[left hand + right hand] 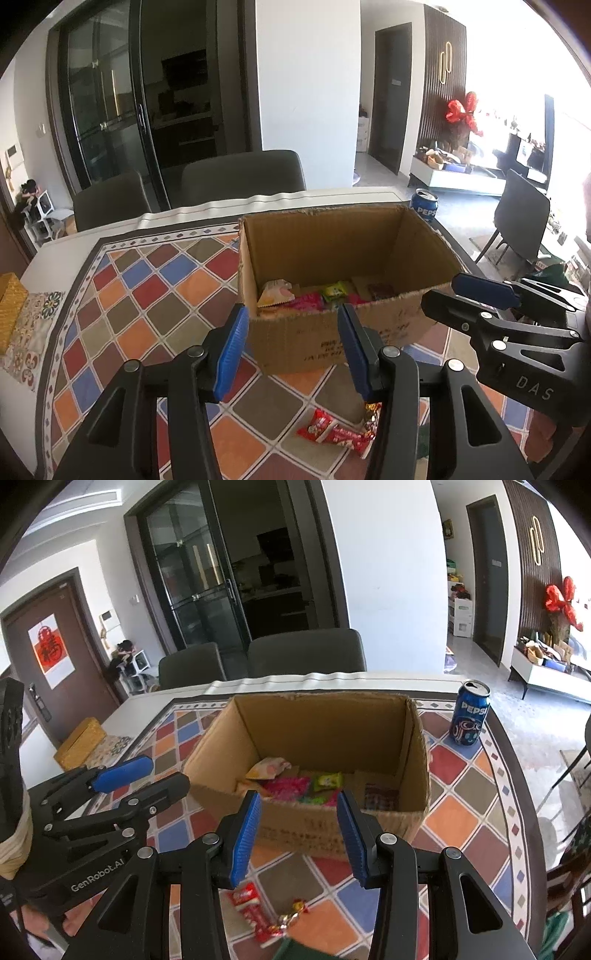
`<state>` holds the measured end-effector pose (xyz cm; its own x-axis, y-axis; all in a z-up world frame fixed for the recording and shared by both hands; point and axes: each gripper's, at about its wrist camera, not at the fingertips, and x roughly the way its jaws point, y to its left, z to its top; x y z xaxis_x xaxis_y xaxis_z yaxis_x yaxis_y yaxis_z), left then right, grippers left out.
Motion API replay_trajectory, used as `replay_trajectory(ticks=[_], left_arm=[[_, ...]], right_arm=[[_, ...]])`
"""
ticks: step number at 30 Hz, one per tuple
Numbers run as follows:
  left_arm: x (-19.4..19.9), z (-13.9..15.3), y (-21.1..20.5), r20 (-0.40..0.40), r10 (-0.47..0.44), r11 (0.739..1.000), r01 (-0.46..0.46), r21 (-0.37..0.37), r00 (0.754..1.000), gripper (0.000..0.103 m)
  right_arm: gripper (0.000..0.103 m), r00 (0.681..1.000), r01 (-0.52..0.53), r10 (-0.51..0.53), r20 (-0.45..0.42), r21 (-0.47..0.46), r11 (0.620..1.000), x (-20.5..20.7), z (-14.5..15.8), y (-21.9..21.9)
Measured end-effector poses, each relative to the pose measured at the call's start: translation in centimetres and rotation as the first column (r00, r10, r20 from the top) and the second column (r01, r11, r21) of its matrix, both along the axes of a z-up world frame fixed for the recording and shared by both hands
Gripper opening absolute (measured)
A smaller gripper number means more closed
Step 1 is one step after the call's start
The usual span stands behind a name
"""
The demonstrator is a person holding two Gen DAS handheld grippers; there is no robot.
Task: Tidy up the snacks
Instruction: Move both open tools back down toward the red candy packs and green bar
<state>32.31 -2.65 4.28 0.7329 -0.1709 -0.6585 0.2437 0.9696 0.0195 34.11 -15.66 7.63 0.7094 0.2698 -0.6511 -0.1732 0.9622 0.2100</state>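
An open cardboard box (343, 328) stands on the patterned tablecloth; it also shows in the right wrist view (325, 830). Inside lie several snack packets: a pale orange one (275, 291), a pink one (286, 786) and a green one (327, 780). A red snack packet (332, 432) lies on the cloth in front of the box, under my grippers, also seen in the right wrist view (251, 908) beside a shiny wrapped candy (291, 915). My left gripper (293, 349) is open and empty above the box's near wall. My right gripper (299, 840) is open and empty beside it.
A blue Pepsi can (470, 718) stands right of the box, and shows behind it in the left wrist view (424, 208). A yellow box (79, 747) sits at the table's left. Two grey chairs (243, 173) stand behind the table. A green item (306, 950) lies at the near edge.
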Motion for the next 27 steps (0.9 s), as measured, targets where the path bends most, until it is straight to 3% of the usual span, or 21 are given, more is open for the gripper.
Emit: replay_trajectory(ticks=[15,27], left_arm=[[-3.0,-3.1,1.4,-0.030,-0.031,0.999,0.032,0.025,0.999,0.049],[-3.8,-7.2,1.9,-0.107,-0.082,0.996,0.085,0.030,0.991,0.049]], right_arm=[[0.044,0.998,-0.027,0.026,-0.063,-0.005,1.000,-3.0,-2.9,1.8],[0.044,0.988,-0.034,0.032,-0.153,-0.013,0.999,-4.2,-6.6,3.0]])
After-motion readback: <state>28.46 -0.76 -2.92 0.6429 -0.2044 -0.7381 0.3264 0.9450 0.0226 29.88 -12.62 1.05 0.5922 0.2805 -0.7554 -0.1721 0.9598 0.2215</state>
